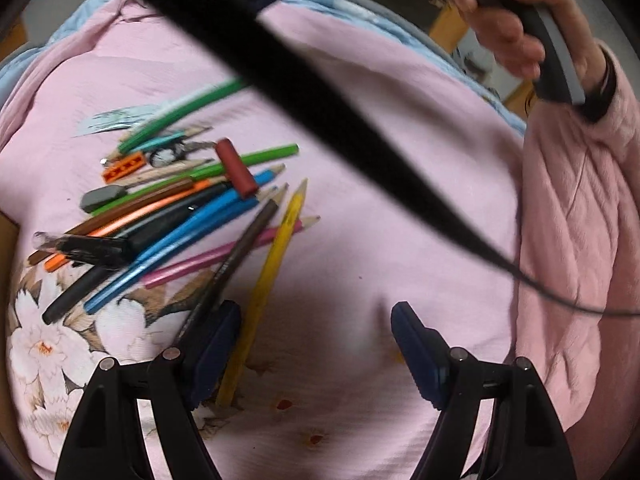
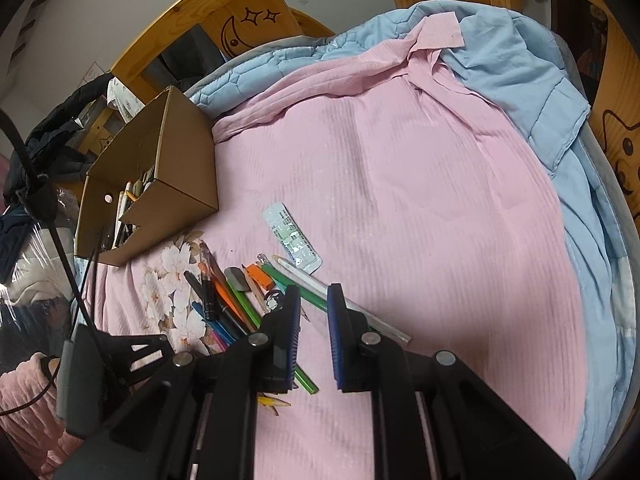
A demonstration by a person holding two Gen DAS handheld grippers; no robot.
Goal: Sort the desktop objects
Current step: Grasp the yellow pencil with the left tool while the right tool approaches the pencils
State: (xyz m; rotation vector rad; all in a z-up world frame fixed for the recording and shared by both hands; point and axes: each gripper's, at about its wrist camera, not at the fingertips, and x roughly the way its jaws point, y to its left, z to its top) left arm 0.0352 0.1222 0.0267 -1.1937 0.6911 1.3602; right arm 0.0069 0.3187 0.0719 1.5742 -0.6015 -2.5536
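Note:
A heap of coloured pencils and pens (image 1: 168, 216) lies on the pink sheet (image 1: 380, 160). In the left wrist view my left gripper (image 1: 316, 336) hangs open just above the sheet at the heap's near edge. A yellow pencil (image 1: 276, 268) runs inside its left pad without being pinched, and a dark brown pencil (image 1: 240, 248) passes under that finger. In the right wrist view my right gripper (image 2: 314, 294) hovers over the same heap (image 2: 228, 304). Its pads stand almost together with nothing between them, and a green pencil (image 2: 306, 380) lies beneath.
An open cardboard box (image 2: 180, 184) holding several pens stands left of the heap. A pill blister pack (image 2: 292, 238), grey eraser (image 1: 102, 197), orange piece (image 1: 124, 166) and dark red cylinder (image 1: 236, 168) lie among the pencils. A black cable (image 1: 320, 108) crosses overhead. Blue quilt (image 2: 520, 60) and wooden bedframe (image 2: 200, 8) border the sheet.

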